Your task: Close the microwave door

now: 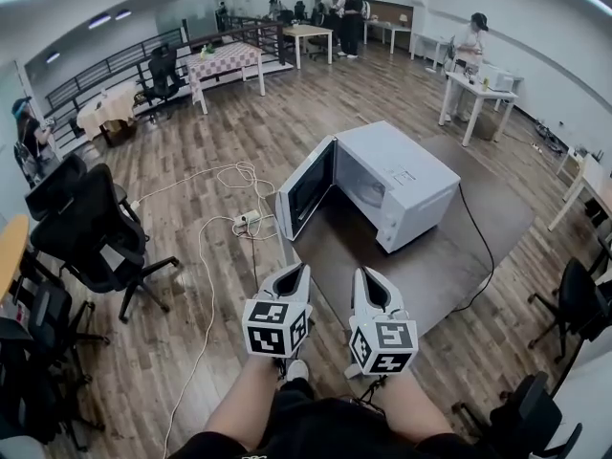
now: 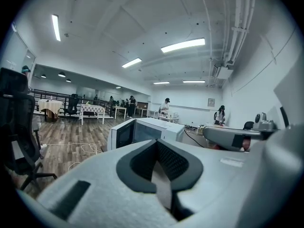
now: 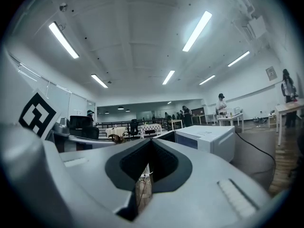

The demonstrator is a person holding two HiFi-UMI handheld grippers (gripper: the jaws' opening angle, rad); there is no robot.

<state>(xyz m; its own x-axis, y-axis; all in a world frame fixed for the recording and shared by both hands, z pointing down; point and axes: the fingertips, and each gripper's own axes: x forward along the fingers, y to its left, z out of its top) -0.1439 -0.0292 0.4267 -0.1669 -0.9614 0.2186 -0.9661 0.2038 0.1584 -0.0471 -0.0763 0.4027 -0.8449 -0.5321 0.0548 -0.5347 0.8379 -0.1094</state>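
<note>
Head view: the microwave [image 1: 406, 185] stands on the desk [image 1: 435, 271], its door [image 1: 306, 187] swung open to the left. The left tool [image 1: 298, 268] and right tool [image 1: 361, 273] hover side by side, apart from the microwave.

Left gripper view: the tool's jaws are pressed together, empty, and the open door lies ahead.

Right gripper view: jaws together, empty, with the microwave ahead to the right.

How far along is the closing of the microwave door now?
Done: nothing yet; the door of the microwave stands wide open. In hand: left claw and right claw, both shut and empty, point toward it without touching. Left: reach the door and push it closed.
</note>
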